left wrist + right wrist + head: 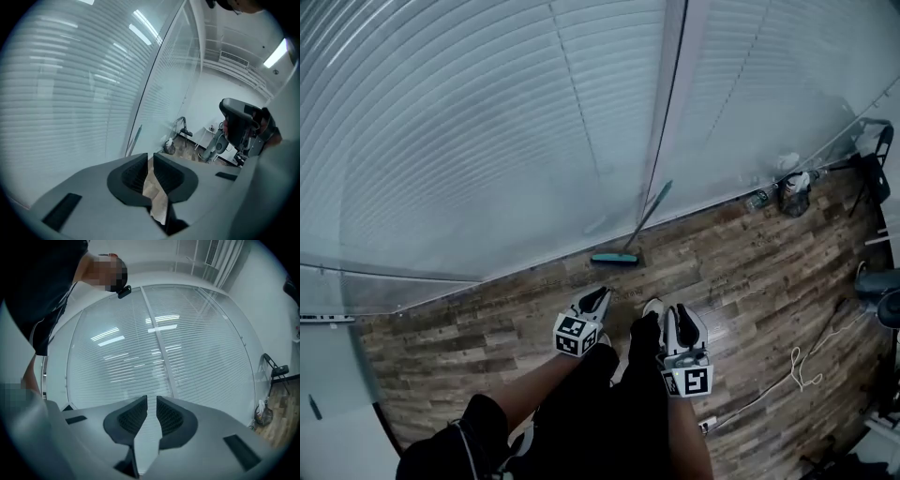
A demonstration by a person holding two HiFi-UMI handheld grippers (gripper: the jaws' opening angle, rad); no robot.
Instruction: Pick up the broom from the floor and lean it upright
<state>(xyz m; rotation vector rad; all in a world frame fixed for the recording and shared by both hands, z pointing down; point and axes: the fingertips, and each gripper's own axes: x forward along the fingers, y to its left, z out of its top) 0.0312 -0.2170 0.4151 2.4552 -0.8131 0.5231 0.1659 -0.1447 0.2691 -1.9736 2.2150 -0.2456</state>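
Broom (pixel 643 223) is seen upright at frame centre of the head view, teal head down on the wood floor (pixel 487 356), handle tilted up to the right and leaned against the frame post of the glass wall (pixel 469 141) with blinds. In the left gripper view its handle (pixel 136 137) is seen far off, left of centre.

Left tongs (pixel 594 299) are held low in the frame, beside the person's legs, well apart from the broom. Jaws are set a narrow gap apart (pixel 150 160); nothing is gripped, only floor is seen through the gap.

Right tongs (pixel 685 322) are held lower right of centre, also clear of the broom. Jaws are slightly parted (pixel 151 402); nothing is held, blinds are seen between them.

Bag (pixel 793 193) and folding chair (pixel 874 174) are placed at upper right by the wall.
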